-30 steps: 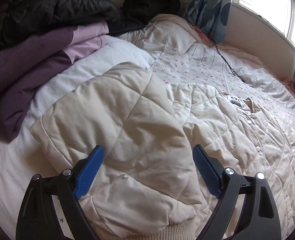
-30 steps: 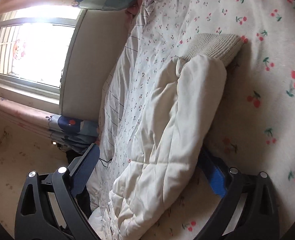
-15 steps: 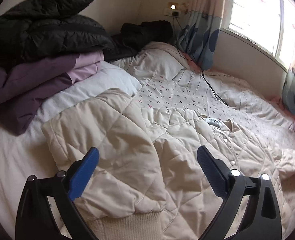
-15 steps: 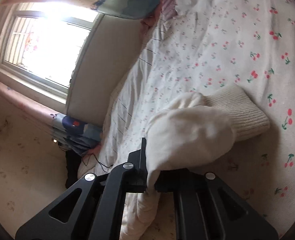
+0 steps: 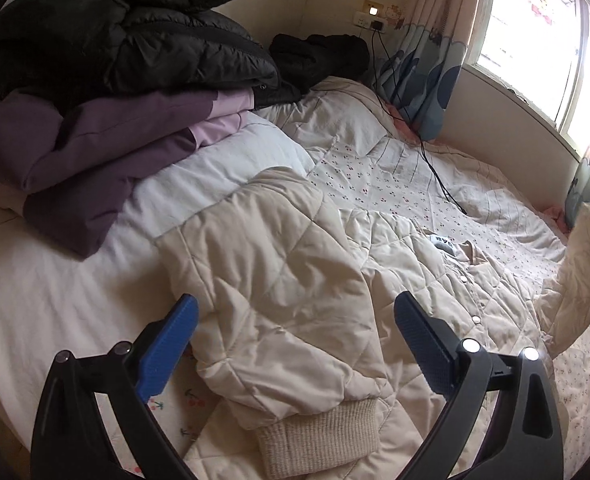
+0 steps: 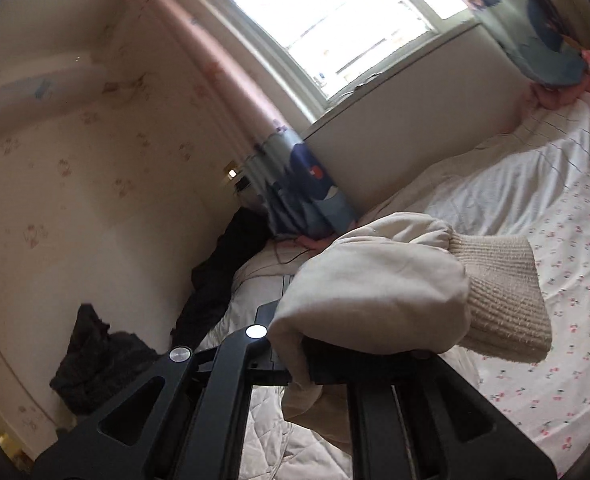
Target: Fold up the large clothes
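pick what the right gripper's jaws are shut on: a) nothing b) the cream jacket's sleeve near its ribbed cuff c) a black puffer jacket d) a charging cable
b: in the right wrist view the right gripper has its jaws clamped on the cream quilted jacket's sleeve, with the ribbed cuff sticking out past them.

The cream quilted jacket [image 5: 295, 280] lies spread open across the bed, front up, a row of snap buttons running down its placket toward four o'clock and a label showing at the collar. One sleeve [image 5: 279, 312] is folded across the body, its ribbed knit cuff [image 5: 315, 432] pointing to six o'clock. The other sleeve [image 6: 375, 280] is off the bed, at three o'clock in the left view, bunched, its ribbed cuff [image 6: 503, 300] sticking out sideways.
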{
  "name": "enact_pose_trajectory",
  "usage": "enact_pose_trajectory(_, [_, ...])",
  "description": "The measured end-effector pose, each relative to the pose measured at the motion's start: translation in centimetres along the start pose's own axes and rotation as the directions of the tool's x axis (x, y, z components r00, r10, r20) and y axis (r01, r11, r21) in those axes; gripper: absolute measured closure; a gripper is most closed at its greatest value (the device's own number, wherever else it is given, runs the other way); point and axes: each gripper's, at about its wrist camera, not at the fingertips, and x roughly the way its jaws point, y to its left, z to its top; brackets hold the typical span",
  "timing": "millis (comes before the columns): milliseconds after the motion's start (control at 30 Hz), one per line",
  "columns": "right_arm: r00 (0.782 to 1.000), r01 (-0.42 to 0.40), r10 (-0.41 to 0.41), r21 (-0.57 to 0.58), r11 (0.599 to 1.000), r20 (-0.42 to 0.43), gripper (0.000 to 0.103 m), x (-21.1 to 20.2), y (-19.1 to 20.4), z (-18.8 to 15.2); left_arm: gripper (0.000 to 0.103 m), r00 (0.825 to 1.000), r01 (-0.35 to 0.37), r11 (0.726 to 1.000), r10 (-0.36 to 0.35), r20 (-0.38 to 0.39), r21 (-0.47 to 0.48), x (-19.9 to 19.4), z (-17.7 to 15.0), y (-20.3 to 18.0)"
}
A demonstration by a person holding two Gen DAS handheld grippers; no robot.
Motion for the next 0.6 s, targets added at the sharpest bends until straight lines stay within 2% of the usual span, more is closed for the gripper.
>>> enact_pose_trajectory(133, [0.992,-0.041,0.023,-0.144,0.989,-0.121,0.097,5.1,6.6,-4.0,0.009,1.000,0.000,1.000,0.000,0.013,0.017,-1.1,0.3,0.0])
enact_pose_trajectory(300, [0.952,-0.081,-0.013,-0.295,0.952,-0.306,0.097,12.3,12.1,-11.9,0.009,1.000,0.013,1.000,-0.013,0.013,0.019,-1.9,0.6,0.0])
enact_pose_trajectory(433, [0.905,-0.103,-0.059,-0.350,0.931,-0.422,0.097,16.2,13.9,-17.9,0.009,1.000,0.015,1.000,-0.015,0.008,0.026,-2.1,0.7,0.0])
enact_pose_trajectory(500, [0.888,-0.102,-0.067,-0.336,0.936,-0.455,0.097,17.3,13.5,-20.1,0.009,1.000,0.016,1.000,-0.016,0.002,0.026,-2.0,0.7,0.1])
enact_pose_trajectory(567, [0.882,-0.092,-0.062,-0.301,0.949,-0.467,0.097,17.7,12.4,-21.6,0.009,1.000,0.015,1.000,-0.015,-0.010,0.024,-1.9,0.7,0.1])
enact_pose_trajectory(600, [0.871,-0.097,-0.061,-0.293,0.951,-0.488,0.097,18.1,12.0,-22.6,0.009,1.000,0.018,1.000,-0.018,-0.017,0.022,-1.8,0.7,0.1])
